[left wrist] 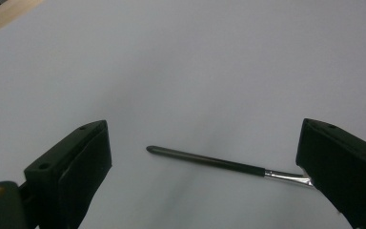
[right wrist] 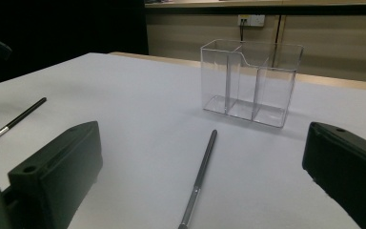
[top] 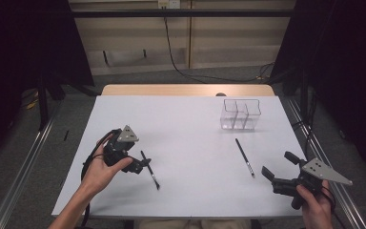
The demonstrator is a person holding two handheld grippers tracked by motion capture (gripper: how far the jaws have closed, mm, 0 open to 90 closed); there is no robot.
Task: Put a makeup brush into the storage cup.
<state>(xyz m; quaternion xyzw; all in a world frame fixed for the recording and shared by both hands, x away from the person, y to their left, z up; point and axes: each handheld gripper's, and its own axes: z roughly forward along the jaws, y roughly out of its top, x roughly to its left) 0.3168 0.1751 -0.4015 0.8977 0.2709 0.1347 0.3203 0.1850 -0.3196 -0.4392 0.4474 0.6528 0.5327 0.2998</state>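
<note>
Two thin black brushes lie on the white table. The left brush lies crosswise between the wide-apart jaws of my left gripper, which is open and hovers low over it; the brush's metal ferrule end runs behind the right jaw. The right brush lies ahead of my right gripper, which is open, holds nothing and stands near the table's front right corner. A clear plastic organizer with several compartments stands upright beyond the right brush. The left brush also lies far off in the right gripper view.
A wooden strip borders the table's far edge. Metal rails run along the floor on both sides. Cables trail on the floor behind the table, below a wall socket.
</note>
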